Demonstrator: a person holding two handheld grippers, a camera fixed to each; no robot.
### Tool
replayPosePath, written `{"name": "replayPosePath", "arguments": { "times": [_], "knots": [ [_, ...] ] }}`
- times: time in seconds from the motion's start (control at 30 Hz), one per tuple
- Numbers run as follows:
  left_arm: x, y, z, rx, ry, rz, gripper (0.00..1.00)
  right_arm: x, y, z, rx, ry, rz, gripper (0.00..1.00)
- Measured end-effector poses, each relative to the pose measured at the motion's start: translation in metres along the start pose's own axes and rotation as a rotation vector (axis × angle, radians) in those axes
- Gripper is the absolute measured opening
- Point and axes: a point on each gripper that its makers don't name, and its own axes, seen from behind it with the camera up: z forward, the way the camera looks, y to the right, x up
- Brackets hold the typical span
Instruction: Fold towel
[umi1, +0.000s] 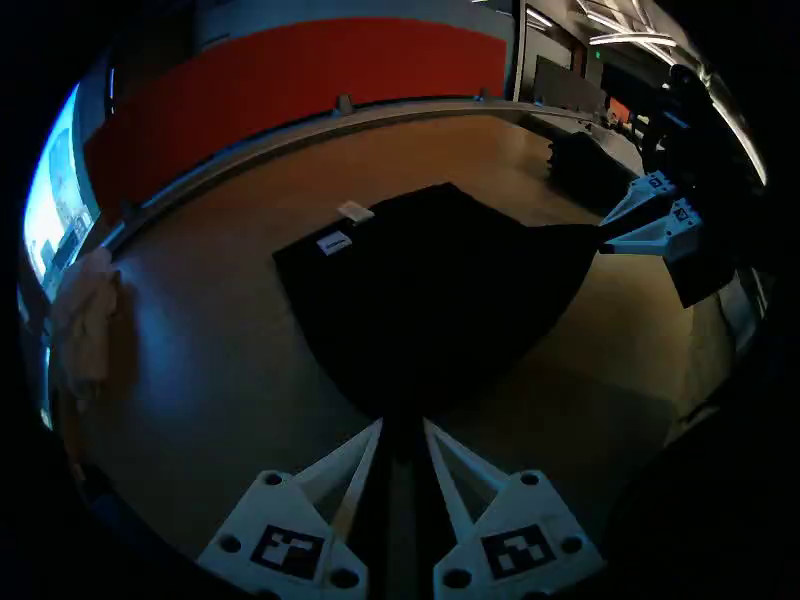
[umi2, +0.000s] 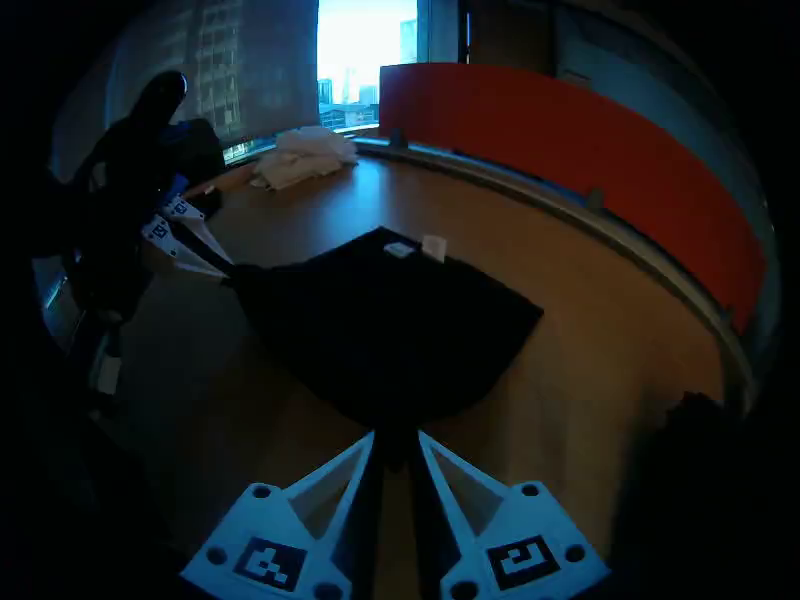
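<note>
Two claws at a black towel (umi1: 430, 290) lying mid-tabletop (umi1: 220, 350), left claw (umi1: 402, 428) clamped on one corner, right claw (umi2: 397, 437) seemingly clamped on another in the dim light, white tags (umi1: 345, 225) at the towel's far corner, pale cloths (umi2: 305, 155) piled near the window.

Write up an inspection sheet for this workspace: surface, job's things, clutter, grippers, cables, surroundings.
Surface: wooden table, curved far edge.
Job's things: black towel drawn out between the two grippers; white tags at its far corner.
Clutter: pale cloth heap at the table's end near the window.
Grippers: left gripper and right gripper, jaws of each closed on a towel corner.
Cables: nothing seen.
Surroundings: red partition along the table's far edge; bright window.
</note>
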Motion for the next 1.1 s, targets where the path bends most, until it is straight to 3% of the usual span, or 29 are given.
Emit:
{"name": "replayPosePath", "arguments": {
  "times": [0.67, 1.1],
  "knots": [
    [0.021, 0.015, -0.052, -0.003, 0.032, -0.025, 0.12, 0.024, -0.014, -0.049, 0.010, 0.028, -0.021, 0.16],
    [0.027, 0.025, -0.071, -0.017, 0.041, -0.025, 0.12, 0.029, -0.021, -0.072, 0.020, 0.034, -0.032, 0.15]
  ]
}}
